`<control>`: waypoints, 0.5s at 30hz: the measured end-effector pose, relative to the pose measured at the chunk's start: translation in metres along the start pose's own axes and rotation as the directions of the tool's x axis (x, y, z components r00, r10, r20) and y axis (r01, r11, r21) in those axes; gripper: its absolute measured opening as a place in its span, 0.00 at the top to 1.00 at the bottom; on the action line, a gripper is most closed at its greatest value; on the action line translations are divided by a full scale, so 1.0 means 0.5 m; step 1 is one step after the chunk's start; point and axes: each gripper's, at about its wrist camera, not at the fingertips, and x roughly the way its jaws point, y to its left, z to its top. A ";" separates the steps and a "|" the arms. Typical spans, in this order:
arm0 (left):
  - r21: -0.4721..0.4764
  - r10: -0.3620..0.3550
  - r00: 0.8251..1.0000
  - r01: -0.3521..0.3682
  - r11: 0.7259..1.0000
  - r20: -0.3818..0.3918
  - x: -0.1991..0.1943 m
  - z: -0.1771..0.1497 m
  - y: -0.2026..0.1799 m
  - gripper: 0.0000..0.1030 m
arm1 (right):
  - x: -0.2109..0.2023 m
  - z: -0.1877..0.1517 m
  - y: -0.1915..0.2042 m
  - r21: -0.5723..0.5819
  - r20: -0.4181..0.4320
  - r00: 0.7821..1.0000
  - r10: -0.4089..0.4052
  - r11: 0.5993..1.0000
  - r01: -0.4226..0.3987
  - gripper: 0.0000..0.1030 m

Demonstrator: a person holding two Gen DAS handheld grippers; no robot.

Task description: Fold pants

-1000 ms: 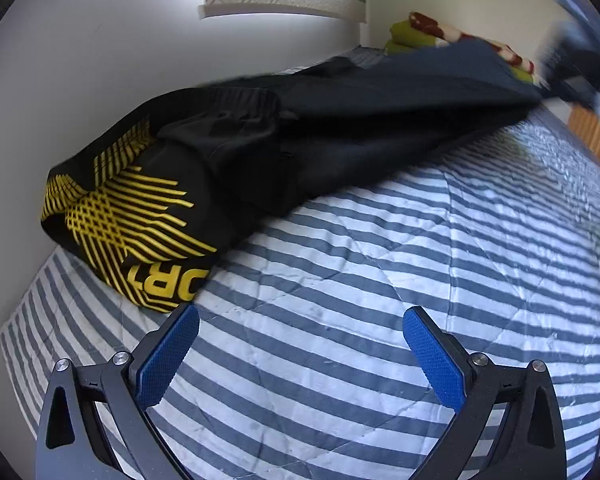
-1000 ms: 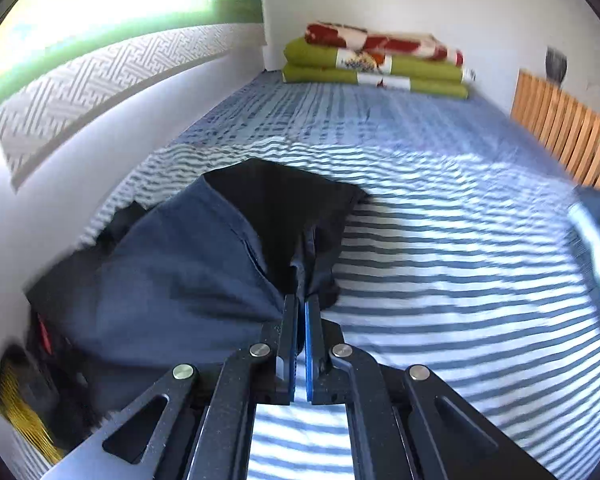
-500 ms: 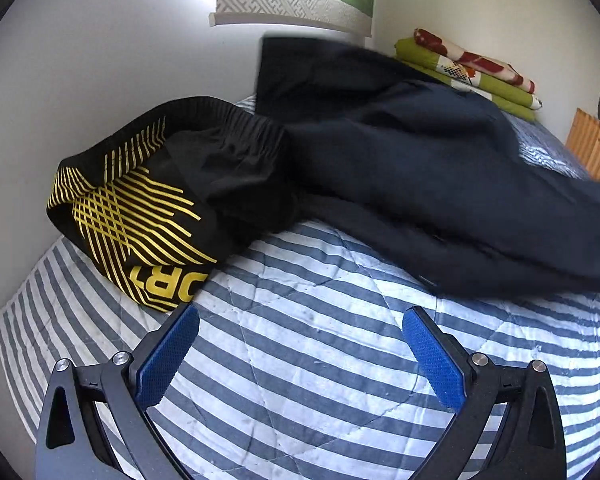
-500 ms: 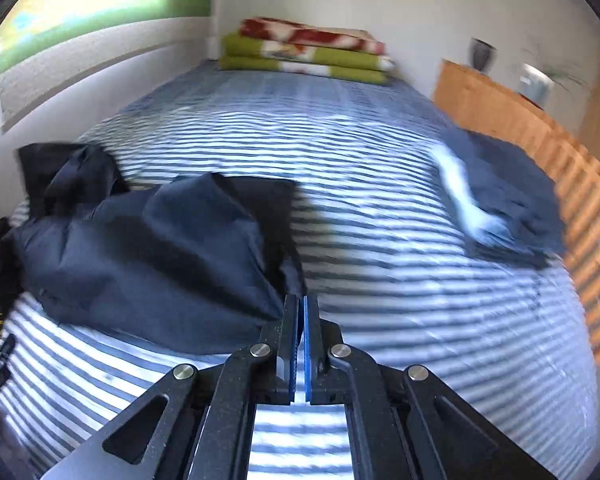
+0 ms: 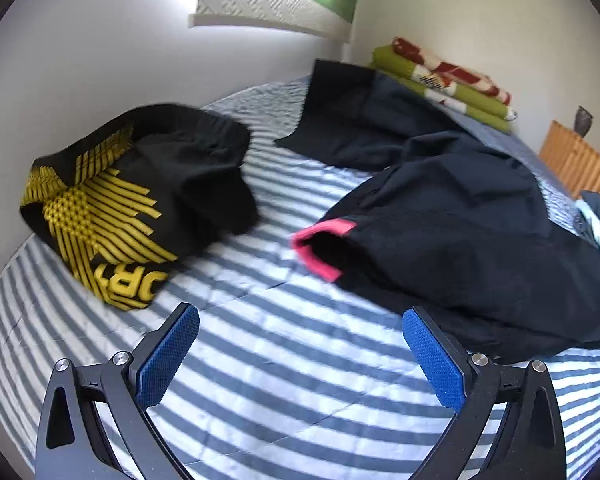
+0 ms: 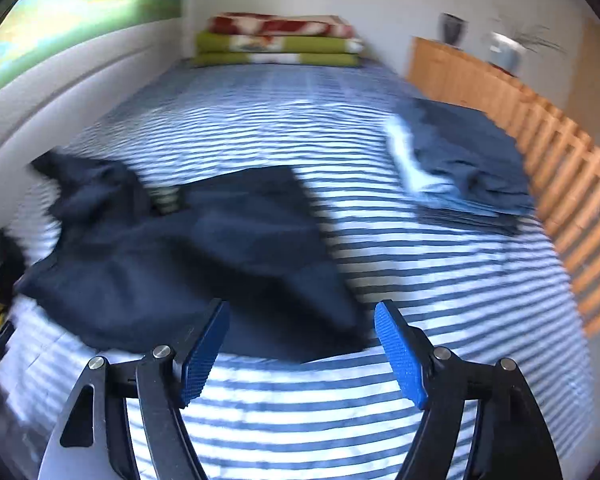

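Right gripper (image 6: 302, 344) jaws just opening, nothing between; dark navy fabric pants (image 6: 204, 248) lying mid-frame. Left gripper (image 5: 300, 352) spread, empty. Black-yellow printed shorts (image 5: 132, 204) left, partial letters "DR" showing.

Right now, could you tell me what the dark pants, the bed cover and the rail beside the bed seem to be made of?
Dark pants: thin matte woven fabric, probably; it lies in soft crumples, pink lining showing.
Bed cover: quilted striped textile, likely cotton; stitched seams show.
Rail: light wood slats, by colour; the frame is blurred.
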 end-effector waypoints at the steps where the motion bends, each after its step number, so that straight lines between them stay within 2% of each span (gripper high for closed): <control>1: 0.015 0.003 1.000 -0.003 1.000 0.010 -0.004 0.002 -0.009 0.00 | 0.009 -0.008 0.030 -0.030 -0.015 1.000 0.025 0.999 -0.025 0.31; 4: 0.046 -0.002 1.000 0.001 0.999 0.021 -0.007 0.017 -0.021 0.00 | 0.055 -0.028 0.116 -0.084 -0.077 0.994 0.082 0.993 -0.088 0.31; 6: 0.078 -0.053 0.999 0.052 0.996 0.007 0.000 0.041 -0.023 0.00 | 0.092 -0.040 0.166 -0.092 -0.116 0.987 0.115 0.988 -0.126 0.31; 9: 0.155 -0.048 0.999 0.046 0.987 0.008 0.035 0.074 -0.031 0.00 | 0.147 -0.042 0.212 -0.086 -0.148 0.979 0.143 0.984 -0.157 0.31; 10: 0.194 -0.049 0.999 0.048 0.980 -0.004 0.050 0.086 -0.038 0.00 | 0.162 -0.039 0.225 -0.080 -0.156 0.976 0.149 0.983 -0.163 0.31; 12: 0.238 -0.085 0.994 0.098 0.966 -0.063 0.082 0.105 -0.050 0.00 | 0.198 -0.030 0.235 -0.027 -0.182 0.968 0.171 0.983 -0.179 0.31; 13: 0.242 -0.111 0.989 0.132 0.961 -0.101 0.104 0.114 -0.057 0.00 | 0.212 -0.022 0.233 0.010 -0.192 0.962 0.193 0.981 -0.194 0.31; 15: 0.234 -0.120 0.982 0.152 0.960 -0.145 0.141 0.129 -0.069 0.03 | 0.238 -0.005 0.223 0.082 -0.199 0.957 0.212 0.976 -0.199 0.33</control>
